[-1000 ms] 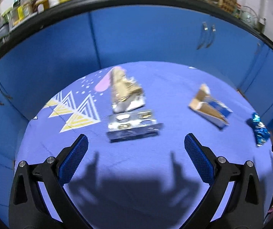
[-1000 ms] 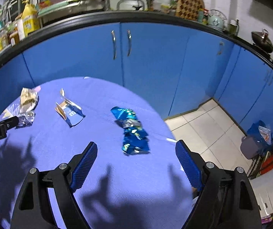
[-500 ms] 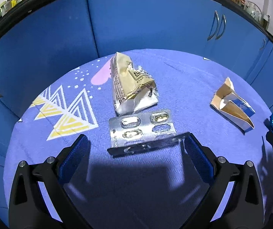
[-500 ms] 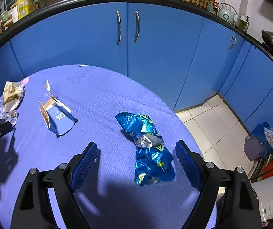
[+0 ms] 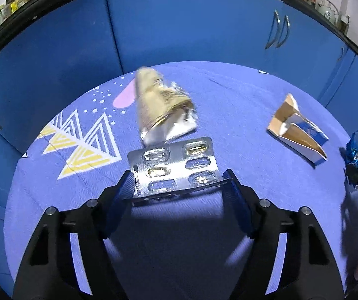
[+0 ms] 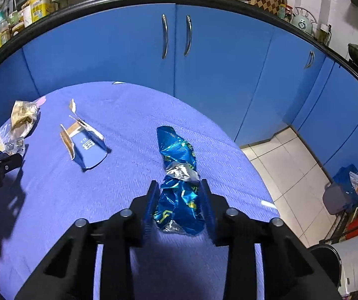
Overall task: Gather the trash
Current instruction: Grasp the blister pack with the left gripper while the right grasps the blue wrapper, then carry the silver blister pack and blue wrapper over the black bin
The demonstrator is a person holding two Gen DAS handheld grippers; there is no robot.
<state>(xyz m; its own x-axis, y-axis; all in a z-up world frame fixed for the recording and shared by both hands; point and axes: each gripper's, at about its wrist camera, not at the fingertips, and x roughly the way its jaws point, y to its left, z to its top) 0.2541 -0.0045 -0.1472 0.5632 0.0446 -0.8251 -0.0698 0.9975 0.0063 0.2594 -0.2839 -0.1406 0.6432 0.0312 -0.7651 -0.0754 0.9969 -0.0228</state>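
Closing left gripper (image 5: 177,187) on blister pack (image 5: 173,168) (long axis pointing away), right gripper (image 6: 180,201) on blue wrapper (image 6: 179,175)

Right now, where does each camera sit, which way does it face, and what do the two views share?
Left wrist: on the left tool, angled down at the purple tablecloth; its closing fingers flank a silver blister pack.
Right wrist: on the right tool, angled down; its closing fingers flank a crumpled blue foil wrapper.
Shared: torn blue-and-white carton, beige wrapper, and each view catches the other tool at its edge.
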